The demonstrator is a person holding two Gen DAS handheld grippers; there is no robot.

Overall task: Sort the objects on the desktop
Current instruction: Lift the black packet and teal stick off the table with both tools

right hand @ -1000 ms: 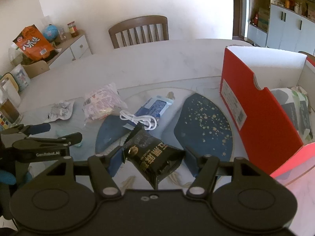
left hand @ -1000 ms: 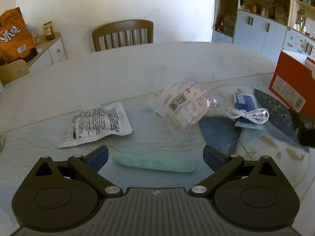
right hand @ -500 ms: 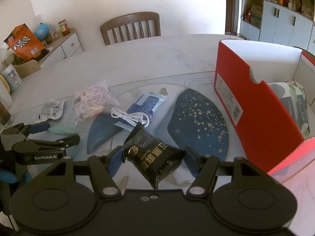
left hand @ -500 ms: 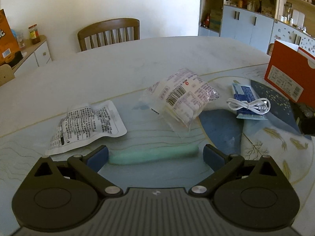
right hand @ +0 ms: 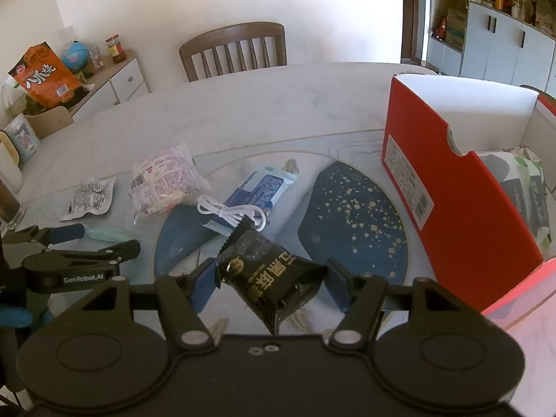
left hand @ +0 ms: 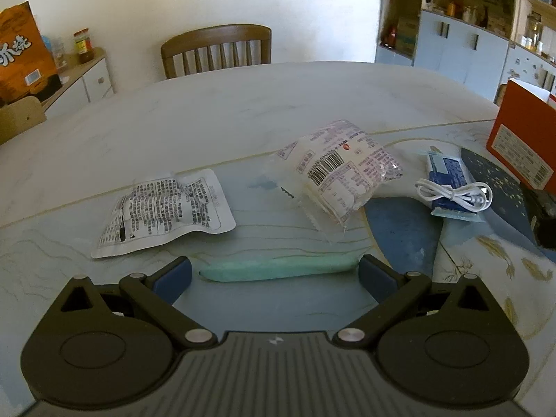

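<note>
Right wrist: fingers [right hand: 269, 283] clamp black packet [right hand: 267, 278]; box [right hand: 458, 187] contents half-hidden; left fingers [left hand: 274, 274] wide.

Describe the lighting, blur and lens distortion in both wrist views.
Left wrist view: daylight enters from the right; the round marble table bows from the fisheye; the far cupboards look soft, while the print on the flat white foil sachet stays sharp. Right wrist view: the white wall is bright; the red cardboard box glows where sun hits its lower corner.
</note>
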